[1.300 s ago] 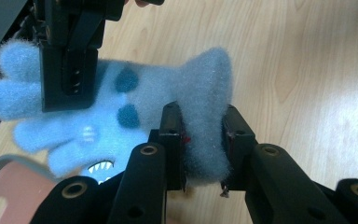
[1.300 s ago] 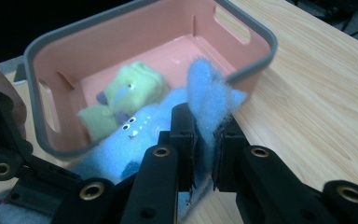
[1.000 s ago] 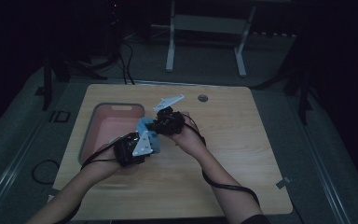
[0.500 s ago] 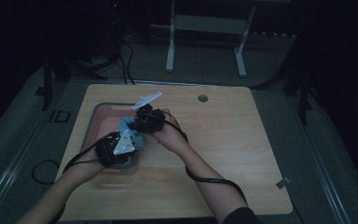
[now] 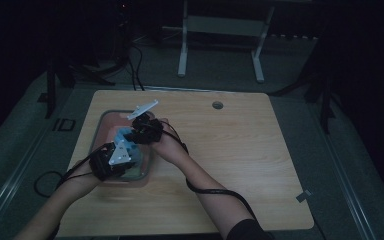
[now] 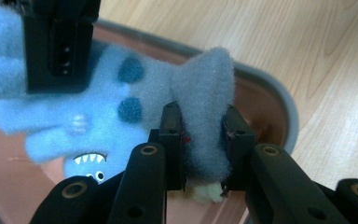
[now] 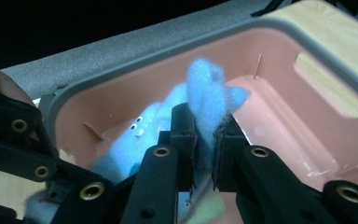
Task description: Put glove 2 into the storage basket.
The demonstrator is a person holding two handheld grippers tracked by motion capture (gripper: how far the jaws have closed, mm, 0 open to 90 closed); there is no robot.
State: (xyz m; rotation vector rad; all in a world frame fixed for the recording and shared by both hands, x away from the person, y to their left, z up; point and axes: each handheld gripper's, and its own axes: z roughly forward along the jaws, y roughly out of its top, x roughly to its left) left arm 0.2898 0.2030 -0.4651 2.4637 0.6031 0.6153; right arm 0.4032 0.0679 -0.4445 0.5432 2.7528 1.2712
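Observation:
A blue plush shark [image 5: 125, 136] with white teeth hangs between my two grippers, low inside the pink tray [image 5: 101, 127] at the table's left. In the left gripper view my left gripper [image 6: 204, 116] is shut on a grey-blue fin, and the shark's body [image 6: 98, 116] stretches away to the left. The right gripper [image 6: 58, 42] shows there at the top left. My right gripper [image 7: 204, 119] is shut on a bright blue fin, with the shark's face [image 7: 142, 126] beyond it over the tray floor [image 7: 307, 121]. From above, the left gripper [image 5: 130, 151] sits nearer me than the right gripper [image 5: 131, 138].
The tray has a grey rim [image 6: 279, 107] and a handle slot [image 7: 326, 91] in one wall. Bare wooden table [image 5: 260, 150] spreads to the right, with a round cable hole [image 5: 217, 105] near its far edge. A white desk frame [image 5: 220, 25] stands behind the table.
Both hands have carried the shark leftward and slightly down, from the tray's right edge to over the tray. Both grips have held.

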